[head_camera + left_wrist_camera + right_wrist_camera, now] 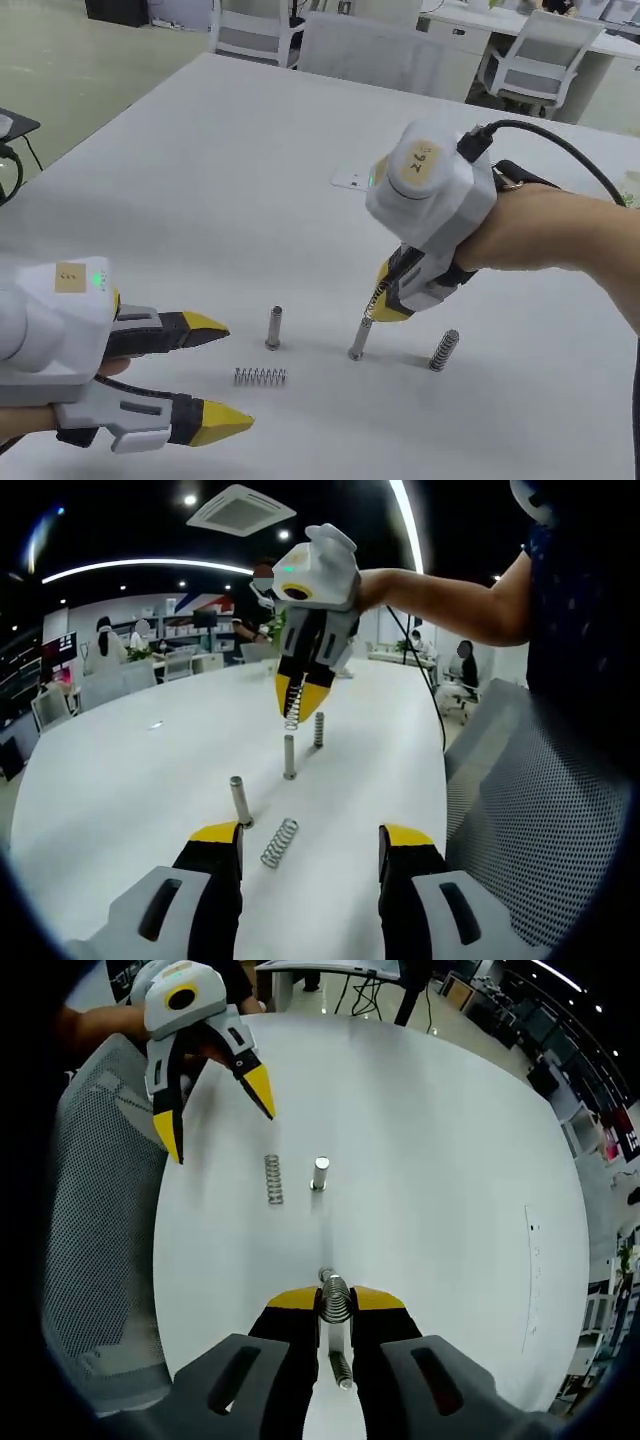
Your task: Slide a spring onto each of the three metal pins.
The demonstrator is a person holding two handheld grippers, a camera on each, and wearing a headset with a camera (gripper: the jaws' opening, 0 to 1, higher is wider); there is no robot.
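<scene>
Three pins [273,327], three springs [260,376]. Right gripper [385,310] pinches one spring [378,297] above middle pin [359,338]; right pin [450,336] wears a second spring [442,352]. Left gripper [310,835] jaws wide; third spring lies loose at 6 o'clock of bare left pin.

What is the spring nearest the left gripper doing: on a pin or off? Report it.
Off. The spring lies flat on the table beside an upright bare pin; the left gripper, fingers open, is not holding it.
</scene>
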